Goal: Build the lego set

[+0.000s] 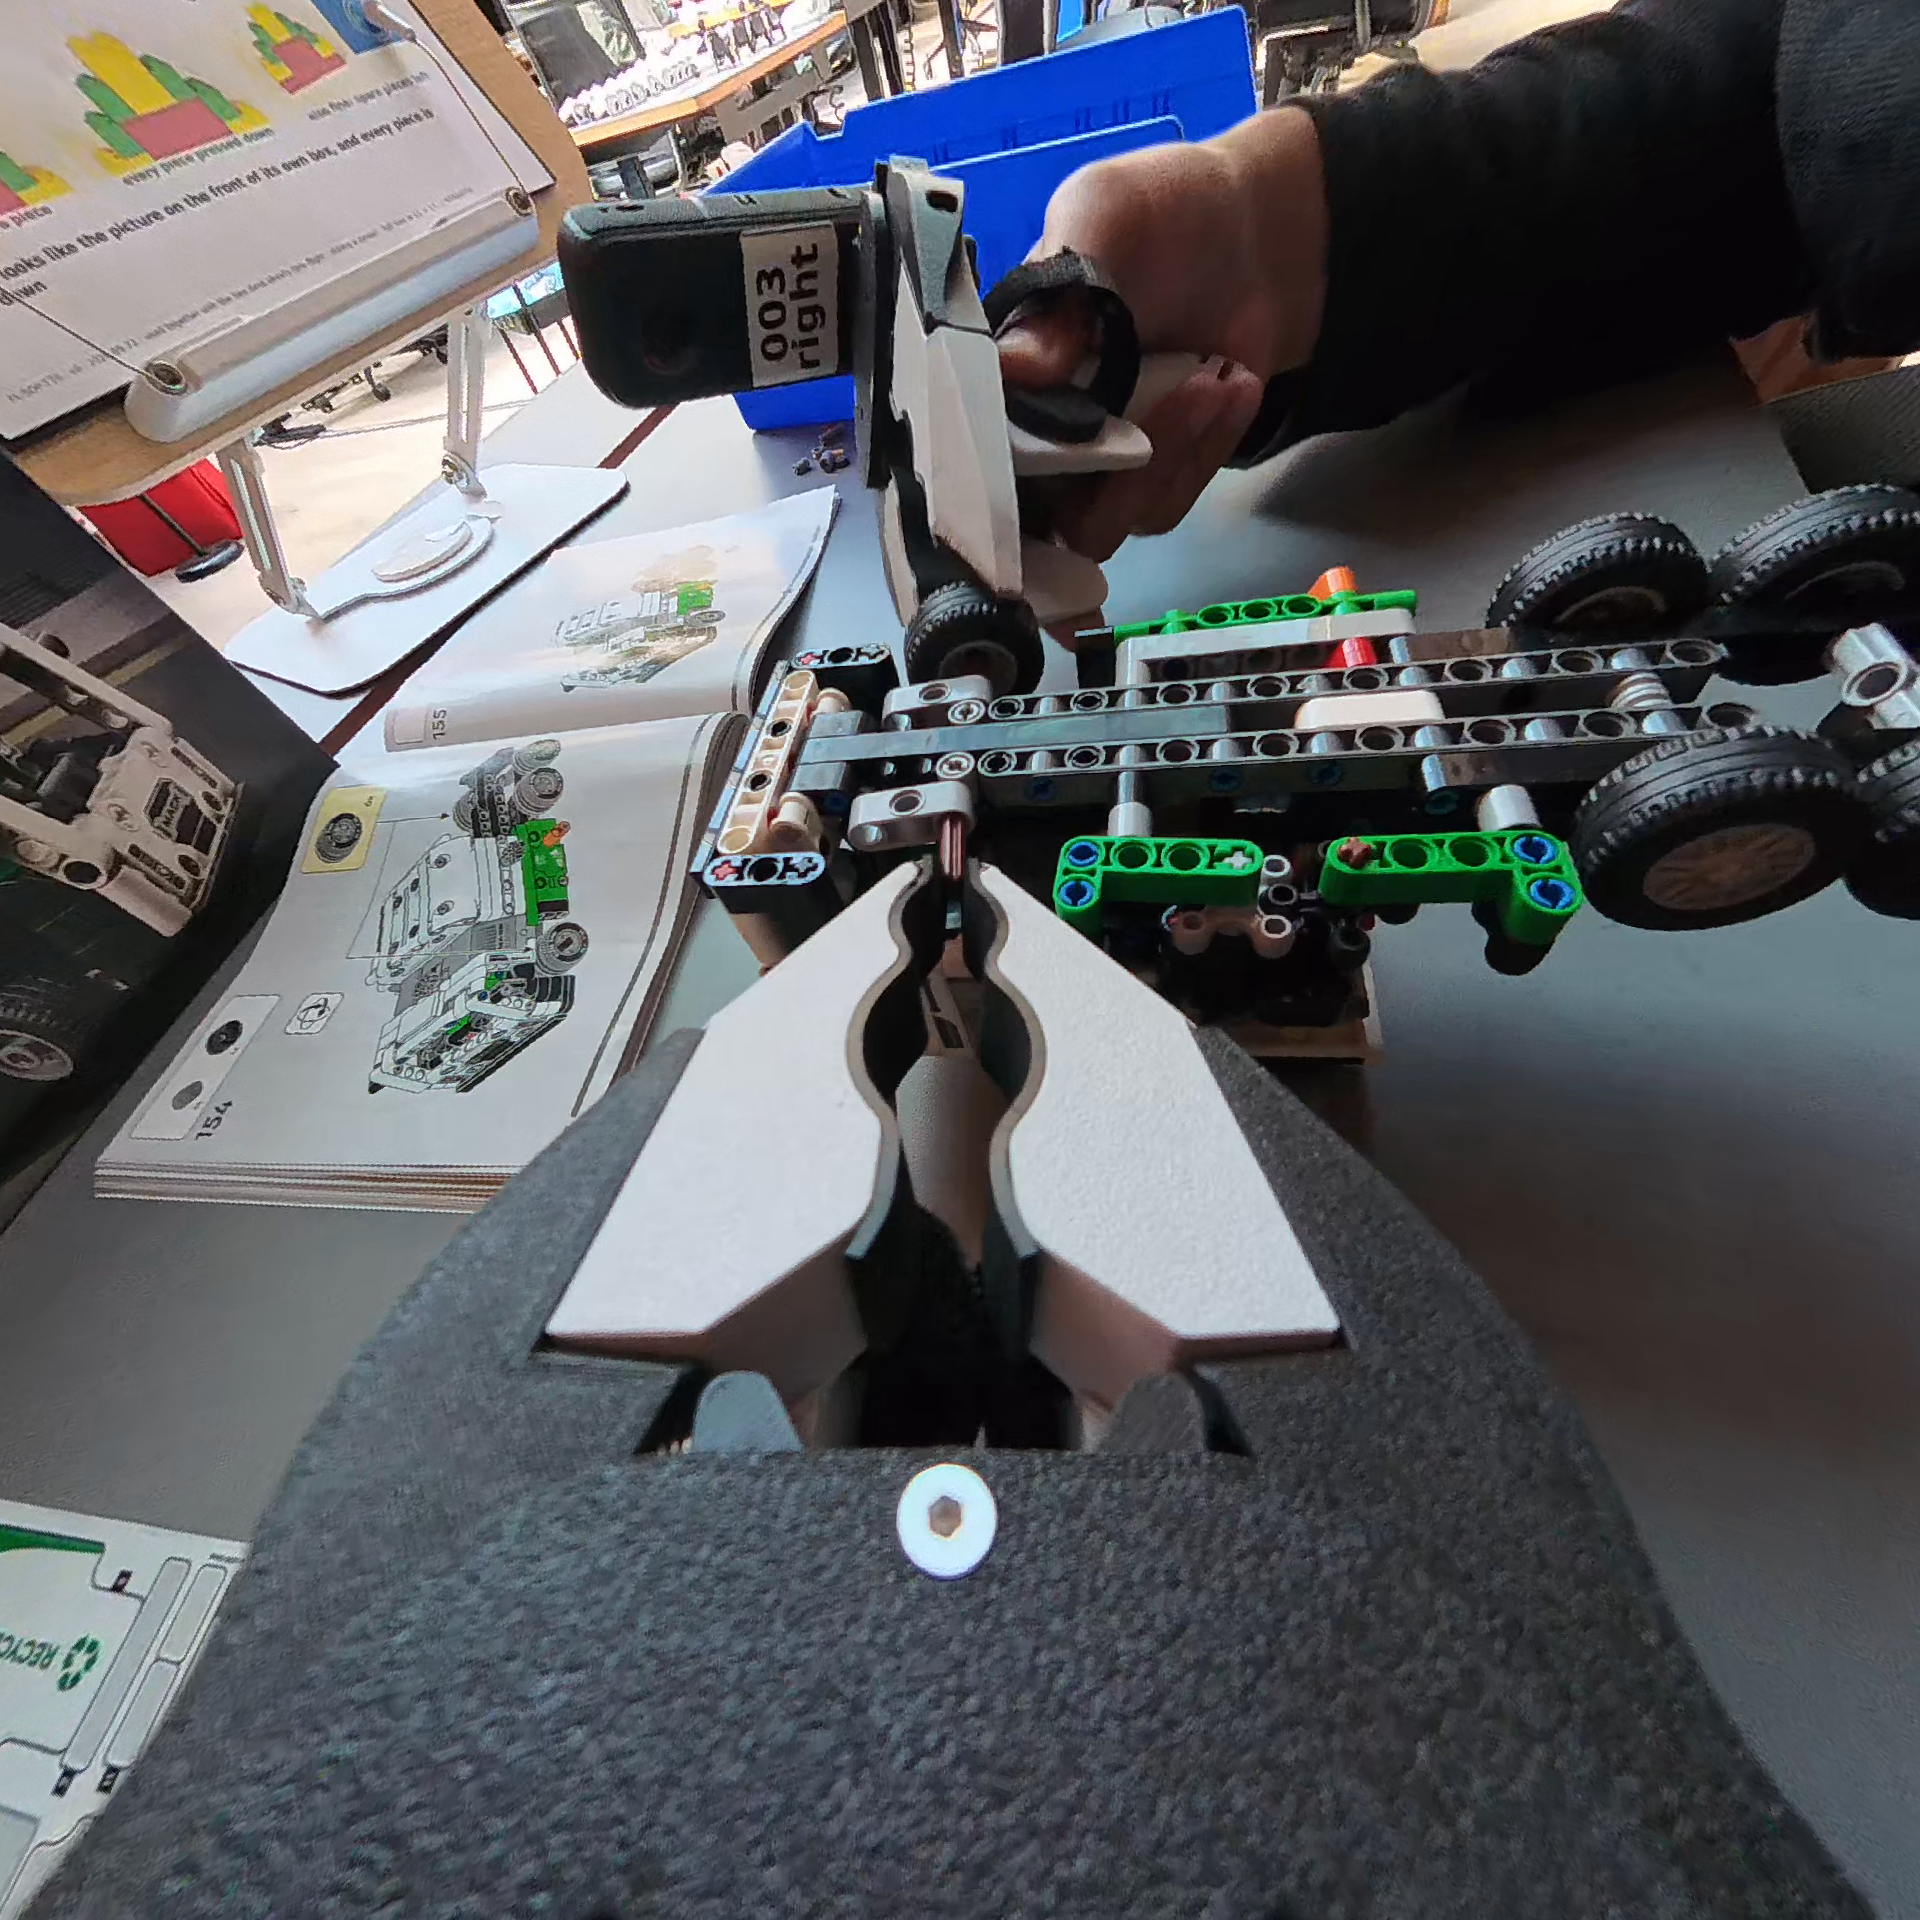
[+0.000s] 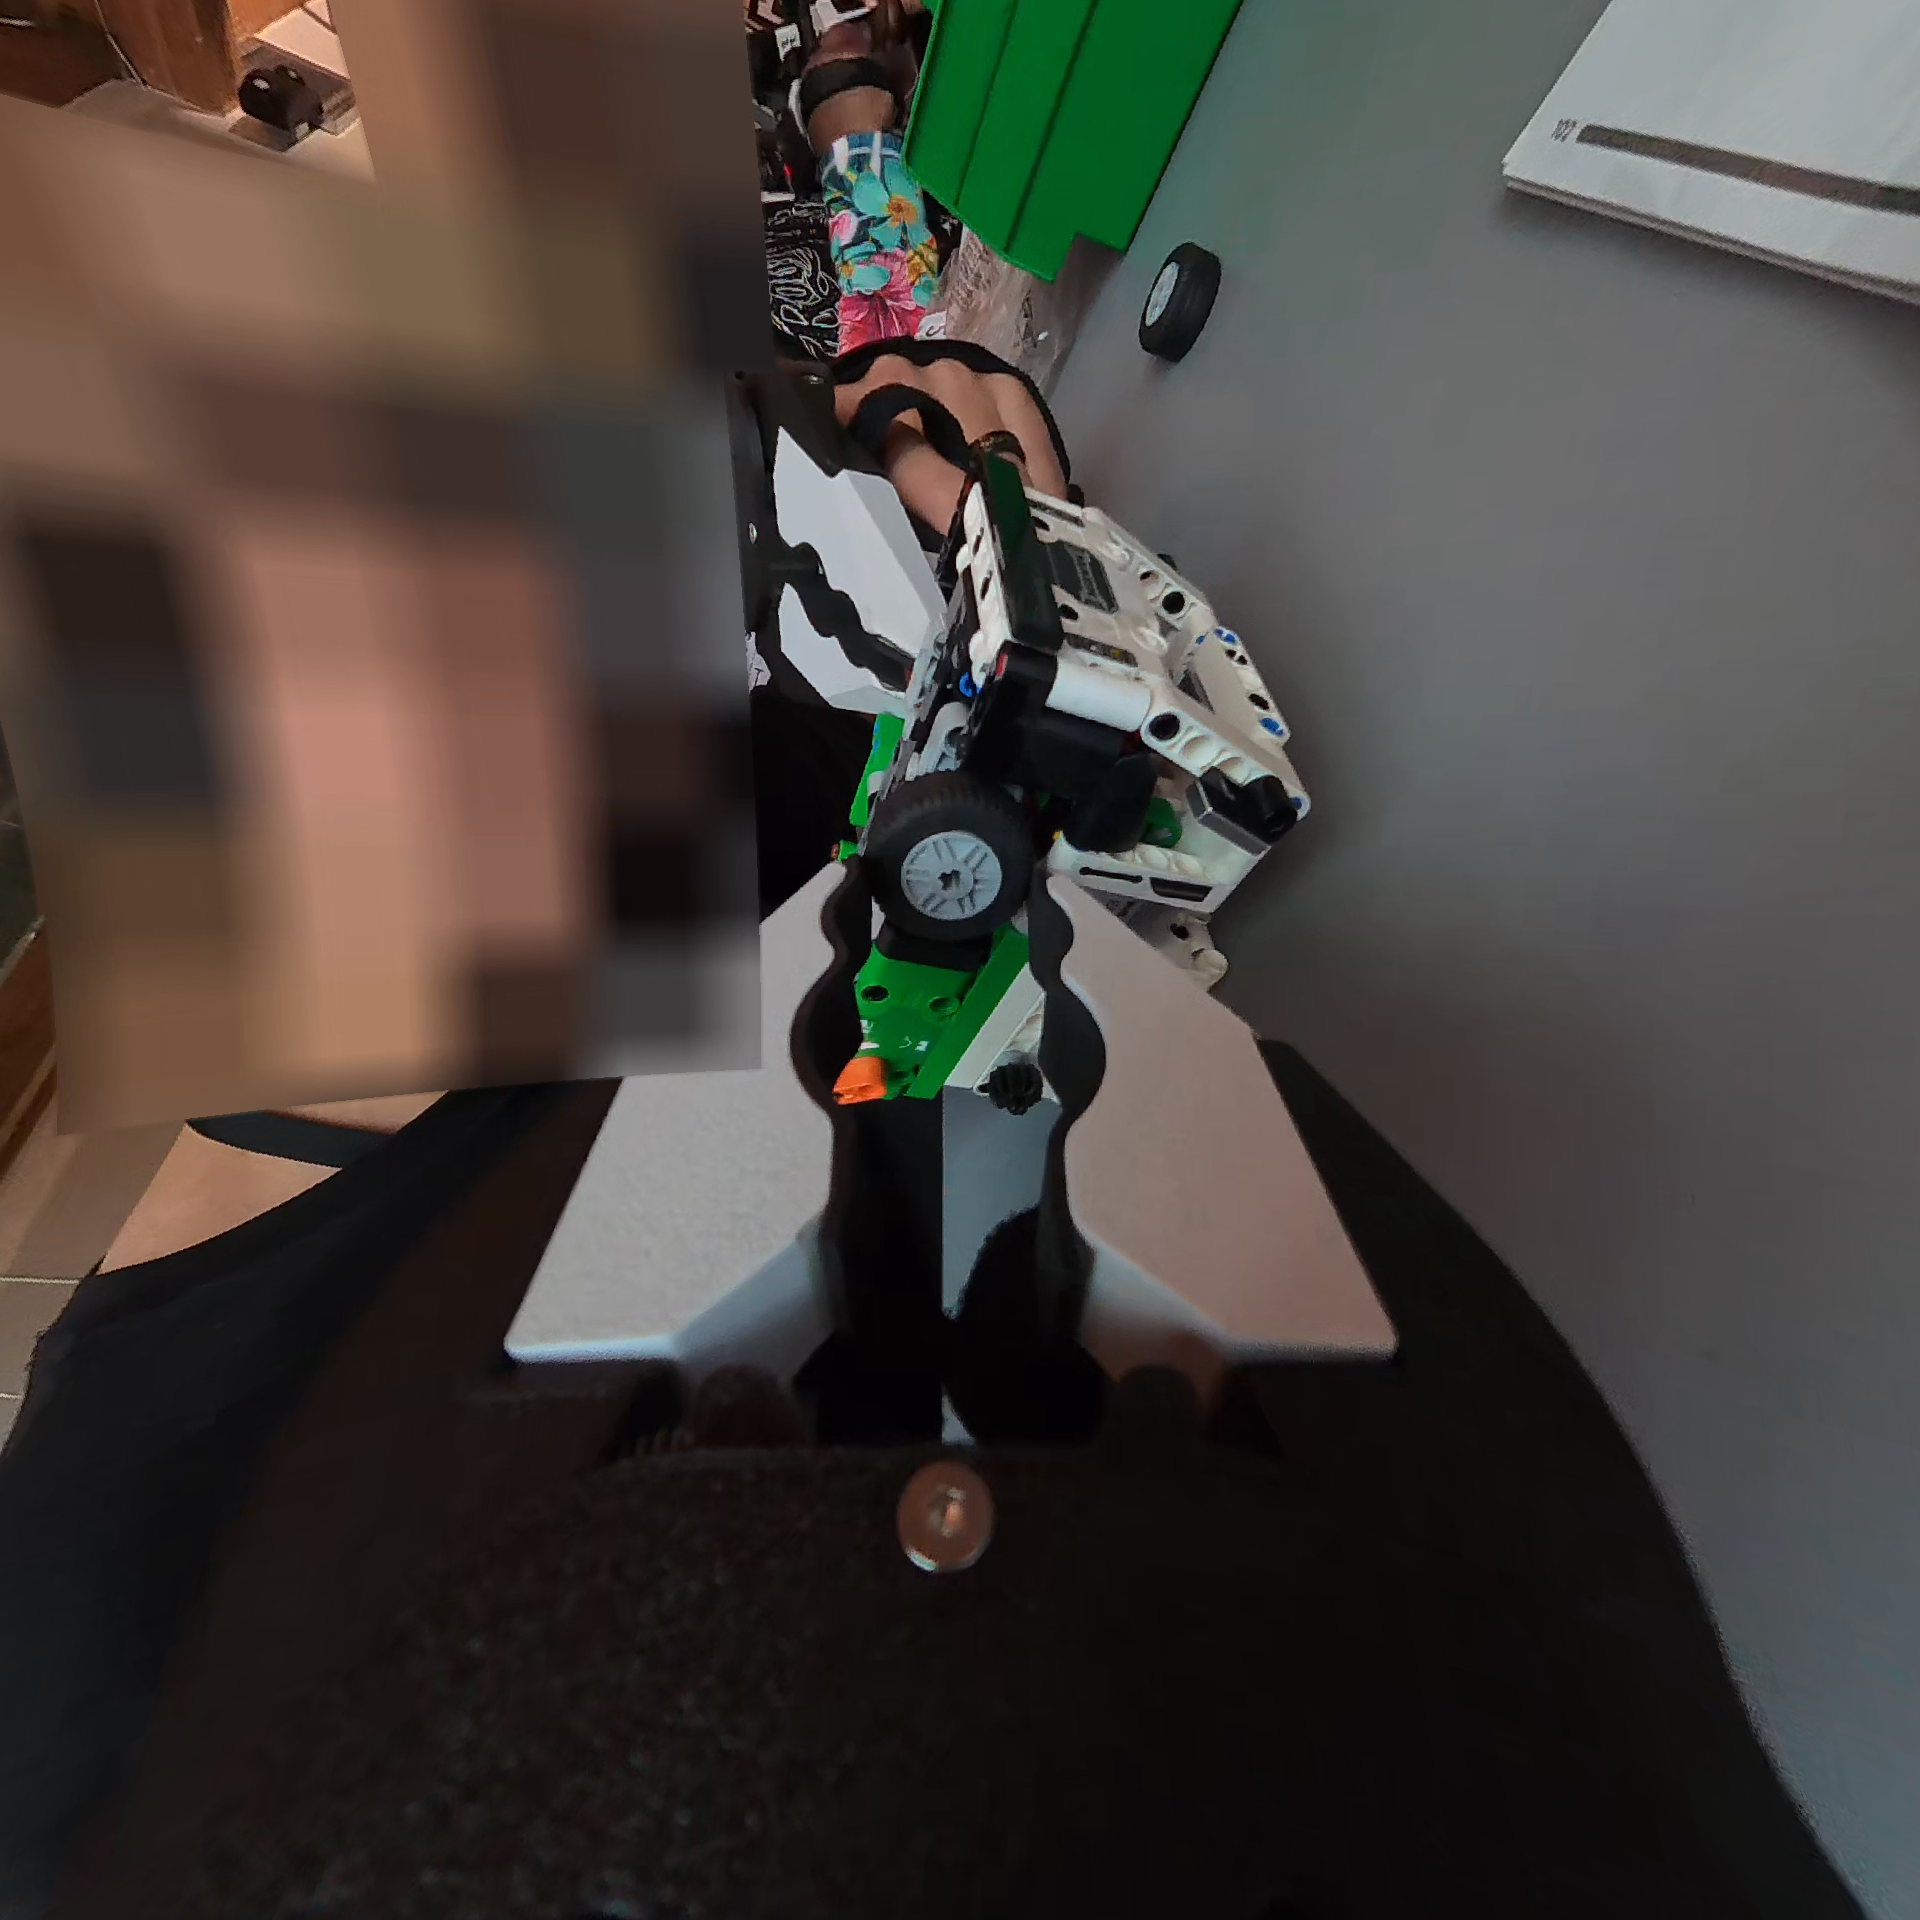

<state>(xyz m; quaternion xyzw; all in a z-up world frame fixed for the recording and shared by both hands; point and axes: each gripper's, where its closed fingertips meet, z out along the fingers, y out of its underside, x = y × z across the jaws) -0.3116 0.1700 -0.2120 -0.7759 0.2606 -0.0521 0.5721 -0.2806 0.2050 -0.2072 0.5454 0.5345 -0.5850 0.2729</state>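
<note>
A Lego truck [image 1: 1299,727] lies upside down on the grey table, its grey beam frame, green side beams and black rear wheels facing up. My left gripper [image 1: 951,883] is shut on a thin brown axle [image 1: 951,847] that sticks out of the frame near the front. My right gripper [image 1: 987,608] comes down from above, shut on a black wheel [image 1: 971,644] at the far side of the front axle. In the right wrist view my right gripper [image 2: 940,894] clamps the wheel [image 2: 951,862] against the white cab [image 2: 1122,665]. The left gripper [image 2: 883,665] shows behind it.
An open instruction booklet [image 1: 416,935] lies left of the truck, with a box [image 1: 83,779] and a sheet on a stand [image 1: 260,156] beyond. A blue bin [image 1: 1039,125] stands behind. A sticker sheet [image 1: 83,1662] lies near left. A loose wheel [image 2: 1179,301] sits by a green bin [image 2: 1039,125]. One gripper's finger ends stand about 6 centimeters off the other's.
</note>
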